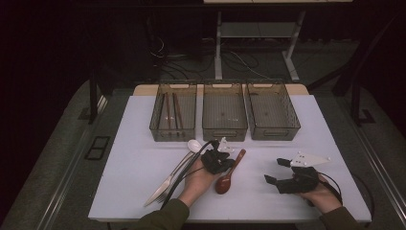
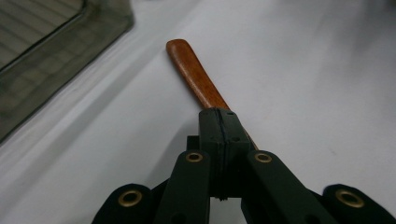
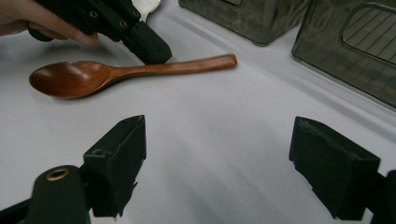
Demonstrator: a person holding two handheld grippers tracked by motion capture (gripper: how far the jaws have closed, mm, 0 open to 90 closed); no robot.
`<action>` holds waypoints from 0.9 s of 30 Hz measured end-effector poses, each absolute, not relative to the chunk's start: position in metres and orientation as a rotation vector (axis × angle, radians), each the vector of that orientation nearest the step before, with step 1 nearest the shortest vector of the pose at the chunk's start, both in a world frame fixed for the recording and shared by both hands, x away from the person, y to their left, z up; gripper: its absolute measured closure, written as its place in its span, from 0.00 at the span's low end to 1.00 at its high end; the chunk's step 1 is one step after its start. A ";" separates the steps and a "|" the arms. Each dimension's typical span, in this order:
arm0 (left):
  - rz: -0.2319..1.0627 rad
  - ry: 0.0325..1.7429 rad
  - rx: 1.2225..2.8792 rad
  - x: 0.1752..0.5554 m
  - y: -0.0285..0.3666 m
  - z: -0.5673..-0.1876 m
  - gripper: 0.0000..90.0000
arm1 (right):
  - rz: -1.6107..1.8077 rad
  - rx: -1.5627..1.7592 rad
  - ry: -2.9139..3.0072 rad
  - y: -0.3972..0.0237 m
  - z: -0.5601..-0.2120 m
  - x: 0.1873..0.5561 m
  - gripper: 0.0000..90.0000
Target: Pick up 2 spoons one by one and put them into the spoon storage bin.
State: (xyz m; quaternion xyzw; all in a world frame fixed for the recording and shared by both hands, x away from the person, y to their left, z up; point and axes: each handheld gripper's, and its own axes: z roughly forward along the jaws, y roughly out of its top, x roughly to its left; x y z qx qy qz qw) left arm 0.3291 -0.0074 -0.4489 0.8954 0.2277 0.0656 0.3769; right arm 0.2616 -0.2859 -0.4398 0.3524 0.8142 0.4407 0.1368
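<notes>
Left gripper (image 2: 219, 122) jaws closed over wooden spoon (image 3: 116, 73), right gripper (image 3: 219, 163) jaws wide

wooden spoon (image 3: 116, 72) | brown, glossy | flat on white table, bowl up

The spoon (image 3: 116, 72) is shiny red-brown wood. The worktop (image 1: 134, 167) is plain white. The three bins (image 1: 225, 112) are see-through grey-brown. Both hand-held grippers (image 1: 282, 170) are black.
</notes>
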 end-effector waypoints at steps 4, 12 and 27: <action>0.137 0.553 2.297 0.326 -0.012 -0.449 0.99 | 1.274 1.027 2.354 -0.286 -0.440 0.262 0.21; 0.033 0.409 2.331 0.316 -0.025 -0.449 0.99 | 1.271 1.015 2.360 -0.285 -0.440 0.262 0.21; -0.009 0.436 2.258 0.314 -0.006 -0.437 0.87 | 1.274 1.016 2.361 -0.285 -0.441 0.262 0.21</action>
